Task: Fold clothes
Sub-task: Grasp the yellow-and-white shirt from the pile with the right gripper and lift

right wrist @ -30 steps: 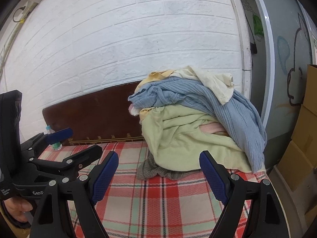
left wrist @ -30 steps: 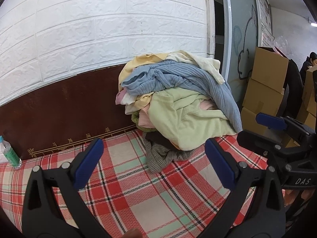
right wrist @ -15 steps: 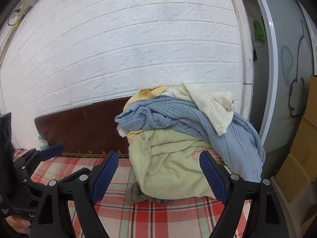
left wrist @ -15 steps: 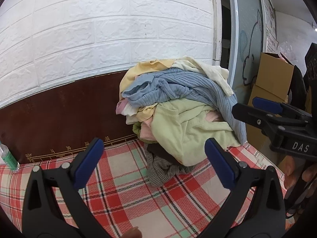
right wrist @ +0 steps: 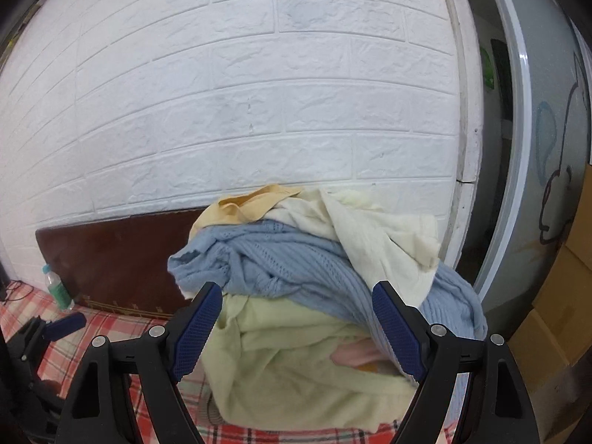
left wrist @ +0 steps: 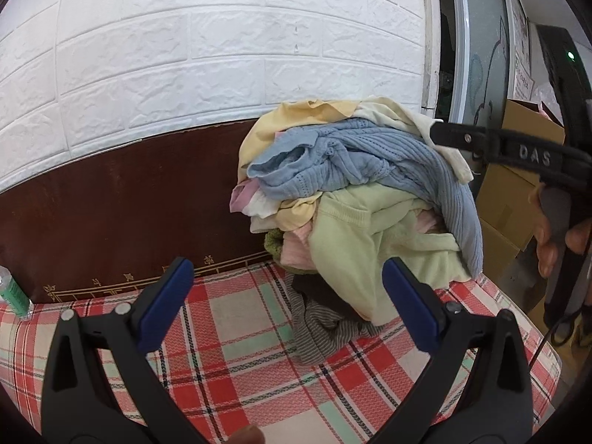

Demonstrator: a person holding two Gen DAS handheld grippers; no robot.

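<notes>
The only writing that could be read was "DAS", in raised letters on the black arm of the right hand-held gripper, seen from the left wrist view where it reached in from the right with a hand on its grip. Gold characters ran along the foot of the dark brown board against the white brick wall, too small to make out, and so was a paper notice at the far right.

The pile of clothes sat on the red plaid bed cover, at its back right, against the board. A blue knit sweater lay draped over a pale green garment, with cream and yellow pieces on top and a grey striped one trailing out at the bottom.

The left hand-held gripper hung with its blue pads wide apart and empty, over open plaid cover in front of the pile. The right one was likewise spread and empty, close up to the sweater. Cardboard boxes stood just past the bed's right edge; a green-labelled bottle stood at the far left.
</notes>
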